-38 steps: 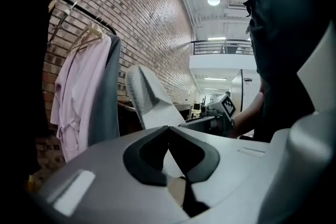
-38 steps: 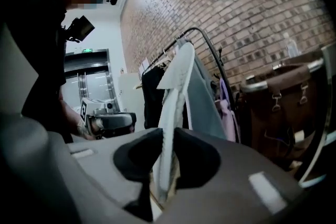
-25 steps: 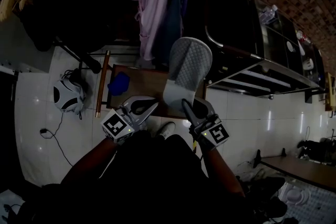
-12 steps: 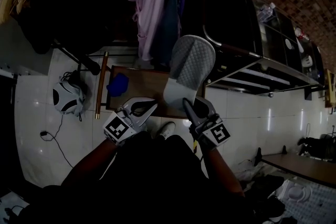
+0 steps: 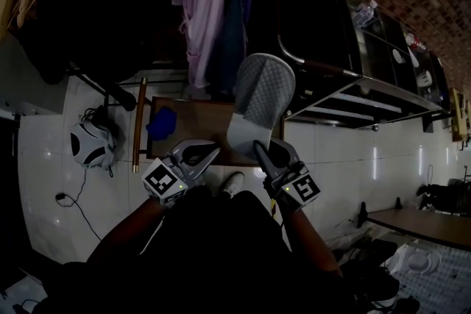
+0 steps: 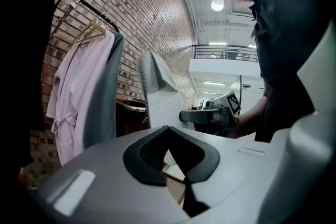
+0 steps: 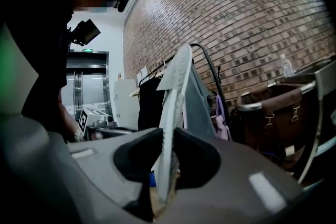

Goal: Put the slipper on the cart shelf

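Note:
A grey slipper (image 5: 259,101) stands on end, sole toward me, with my right gripper (image 5: 257,146) shut on its lower end. In the right gripper view the slipper (image 7: 176,97) rises edge-on from between the pads. It hangs above a brown board (image 5: 193,120), just left of the dark metal cart (image 5: 346,95) and its shelves. My left gripper (image 5: 209,151) is beside it on the left, jaws together and holding nothing. In the left gripper view, the slipper (image 6: 159,98) and the right gripper (image 6: 210,115) show beyond the left gripper's tips (image 6: 169,128).
A clothes rack with a pink garment (image 5: 193,11) and dark clothes stands behind the board. A blue object (image 5: 162,123) lies on the board. A white and black helmet-like thing (image 5: 88,140) and a cable lie on the tiled floor at left. A brick wall runs behind the cart.
The slipper and both grippers keep almost the same pose. The rack, board and cart have slid slightly left in the head view.

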The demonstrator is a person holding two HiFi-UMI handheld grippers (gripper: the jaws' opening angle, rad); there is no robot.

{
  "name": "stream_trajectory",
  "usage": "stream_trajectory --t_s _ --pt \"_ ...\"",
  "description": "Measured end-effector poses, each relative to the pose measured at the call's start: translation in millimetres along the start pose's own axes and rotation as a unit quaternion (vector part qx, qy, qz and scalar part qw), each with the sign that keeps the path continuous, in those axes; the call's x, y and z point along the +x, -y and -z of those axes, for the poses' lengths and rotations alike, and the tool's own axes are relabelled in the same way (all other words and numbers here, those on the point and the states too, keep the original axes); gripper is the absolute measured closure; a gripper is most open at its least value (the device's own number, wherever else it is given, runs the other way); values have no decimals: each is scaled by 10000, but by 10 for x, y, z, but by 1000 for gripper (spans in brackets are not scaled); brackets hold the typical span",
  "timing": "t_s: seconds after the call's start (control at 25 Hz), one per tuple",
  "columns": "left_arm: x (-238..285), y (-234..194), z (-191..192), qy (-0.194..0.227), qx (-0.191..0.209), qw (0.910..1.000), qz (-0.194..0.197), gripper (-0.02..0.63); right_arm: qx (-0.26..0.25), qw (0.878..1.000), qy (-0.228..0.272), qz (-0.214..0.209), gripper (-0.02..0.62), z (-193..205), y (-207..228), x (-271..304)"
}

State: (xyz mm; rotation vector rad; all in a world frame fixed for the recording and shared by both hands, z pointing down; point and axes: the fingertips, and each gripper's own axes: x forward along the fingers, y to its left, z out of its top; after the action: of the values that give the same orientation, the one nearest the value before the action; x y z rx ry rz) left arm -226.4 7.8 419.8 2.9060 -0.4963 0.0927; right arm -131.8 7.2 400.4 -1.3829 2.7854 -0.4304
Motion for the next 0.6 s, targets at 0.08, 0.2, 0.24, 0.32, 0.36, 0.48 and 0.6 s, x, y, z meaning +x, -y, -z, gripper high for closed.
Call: stream_trajectory --t_s 0.08,0.2,0.24,0.32,0.36,0.48,0.6 --pt "10 12 -1 -3 -37 9999 106 603 -2 10000 -6 81 525 6 -15 -6" --pt "31 17 -5 -18 -137 9995 274 603 6 9998 -1 211 525 13 -28 -9" --pt "37 19 7 -34 -145 9993 334 603 8 9996 4 268 525 15 -29 -15" --pt "48 37 41 -73 -178 9986 490 603 25 9991 6 413 525 34 -32 -47" --pt "53 49 65 -96 -212 9981 578 603 40 9988 1 498 525 52 -36 -71" --pt "82 69 150 -132 -246 9962 826 603 121 9969 -33 780 525 119 -41 -149" --pt "128 92 229 -160 -262 9941 1036 603 197 9941 -41 1070 525 191 -24 -244"
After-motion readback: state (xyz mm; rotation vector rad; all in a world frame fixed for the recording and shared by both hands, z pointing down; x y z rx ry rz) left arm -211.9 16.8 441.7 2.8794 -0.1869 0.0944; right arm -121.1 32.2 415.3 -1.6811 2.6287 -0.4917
